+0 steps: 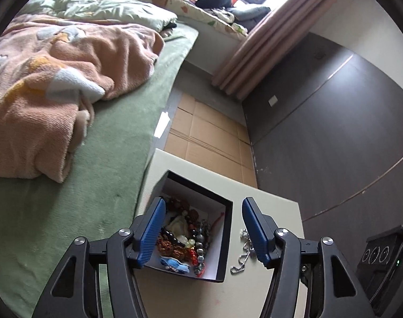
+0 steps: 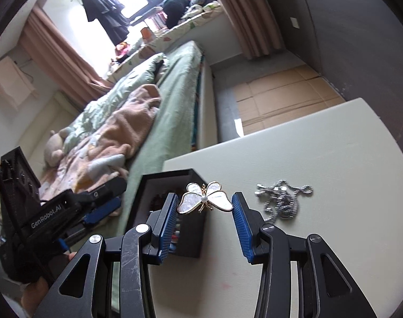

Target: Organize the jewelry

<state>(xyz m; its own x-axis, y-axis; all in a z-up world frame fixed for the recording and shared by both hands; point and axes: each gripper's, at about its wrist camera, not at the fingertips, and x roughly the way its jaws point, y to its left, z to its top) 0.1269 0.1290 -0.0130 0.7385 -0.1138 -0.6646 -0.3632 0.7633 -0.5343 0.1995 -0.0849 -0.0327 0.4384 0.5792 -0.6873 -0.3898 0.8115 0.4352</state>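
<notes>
Butterfly brooch [image 2: 205, 197] (pearly wings) apparently between right claw [image 2: 205, 206] pads.

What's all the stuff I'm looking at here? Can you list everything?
Box: one, black outside, white inside, open, on the table.
Beads: a mixed heap, dark, amber and red, inside the box.
Butterfly brooch: one, pearly white with gold edges, held between the right tool's pads.
Chain: one, silver, lying on the table beside the box.
Table: one, cream, beside the bed.
Bed: one, green cover.
Blanket: one, peach, crumpled on the bed.
Curtains: pinkish brown, by the window.
Cardboard: tan sheets on the floor.
Left tool: black, blue pads, open above the box.
Right tool: black, blue pads, gripping the brooch.
</notes>
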